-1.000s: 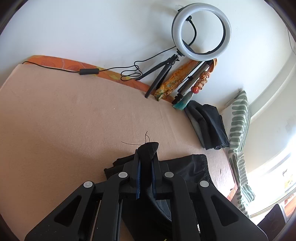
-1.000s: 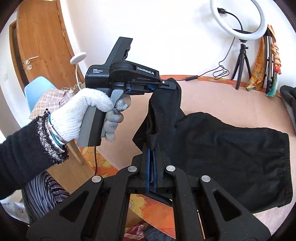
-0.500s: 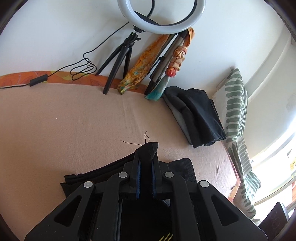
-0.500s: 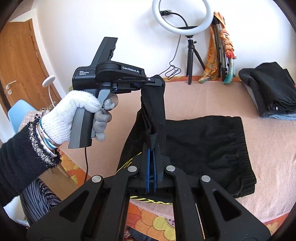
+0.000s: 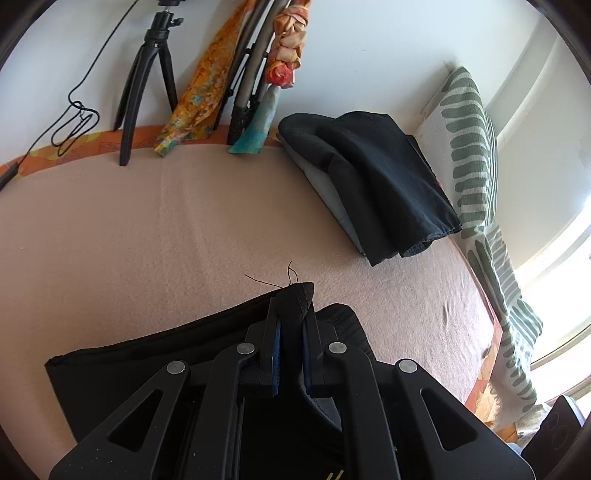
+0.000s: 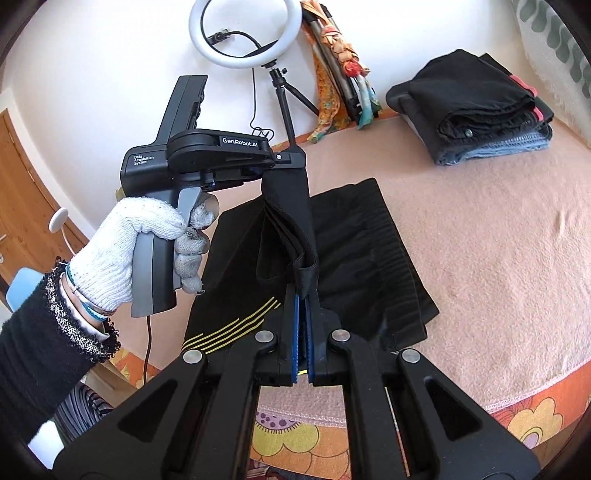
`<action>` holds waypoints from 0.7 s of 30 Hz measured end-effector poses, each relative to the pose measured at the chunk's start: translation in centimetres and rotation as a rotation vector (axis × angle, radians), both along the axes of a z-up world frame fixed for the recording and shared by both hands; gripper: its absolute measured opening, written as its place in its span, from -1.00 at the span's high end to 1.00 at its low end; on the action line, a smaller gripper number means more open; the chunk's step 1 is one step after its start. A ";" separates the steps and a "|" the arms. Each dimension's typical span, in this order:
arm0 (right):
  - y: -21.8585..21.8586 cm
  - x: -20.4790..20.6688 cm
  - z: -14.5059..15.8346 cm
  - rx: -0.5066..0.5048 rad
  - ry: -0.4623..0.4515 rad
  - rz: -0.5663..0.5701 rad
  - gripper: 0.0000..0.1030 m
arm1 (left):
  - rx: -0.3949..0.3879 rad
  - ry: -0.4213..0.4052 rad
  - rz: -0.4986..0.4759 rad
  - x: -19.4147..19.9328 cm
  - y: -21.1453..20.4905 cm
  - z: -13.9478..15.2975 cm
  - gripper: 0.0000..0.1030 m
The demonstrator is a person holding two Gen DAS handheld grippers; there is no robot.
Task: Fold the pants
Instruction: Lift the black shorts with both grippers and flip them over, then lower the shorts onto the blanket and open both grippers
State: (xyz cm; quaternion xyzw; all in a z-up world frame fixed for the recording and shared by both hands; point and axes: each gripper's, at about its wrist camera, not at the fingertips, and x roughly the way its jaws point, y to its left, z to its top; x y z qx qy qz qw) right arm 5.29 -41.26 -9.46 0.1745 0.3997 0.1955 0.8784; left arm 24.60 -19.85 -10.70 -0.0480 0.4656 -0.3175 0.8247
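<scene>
Black pants with yellow stripes lie on the pink blanket, waistband to the right. My left gripper, held by a white-gloved hand, is shut on one hem corner of the pants and holds it raised. My right gripper is shut on the other hem corner, so the leg end hangs stretched between the two. In the left wrist view the left gripper pinches the black cloth, with the pants spread below it.
A stack of folded dark clothes sits at the far right of the bed, also in the left wrist view. A ring light on a tripod and rolled fabrics stand against the wall. A striped pillow lies at the right.
Both grippers have carried the leg ends to the right, over the waistband. The ring light has slid left and the folded stack has come closer.
</scene>
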 end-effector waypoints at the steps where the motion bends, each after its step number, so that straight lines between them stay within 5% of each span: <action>1: -0.5 -0.1 -0.4 0.009 0.012 -0.015 0.93 | 0.004 0.005 -0.006 0.0 -0.5 -0.2 0.86; 6: -2.9 -0.1 -2.1 0.073 0.080 -0.089 0.93 | 0.018 0.023 -0.024 -0.2 -2.3 -1.2 0.84; 12: -3.7 -0.5 -2.9 0.097 0.121 -0.118 0.93 | -0.001 0.014 -0.012 -0.2 -2.3 0.1 0.41; 21: -5.7 -1.9 -3.9 0.043 0.201 -0.175 0.84 | 0.016 -0.080 0.021 -3.5 4.5 3.3 0.24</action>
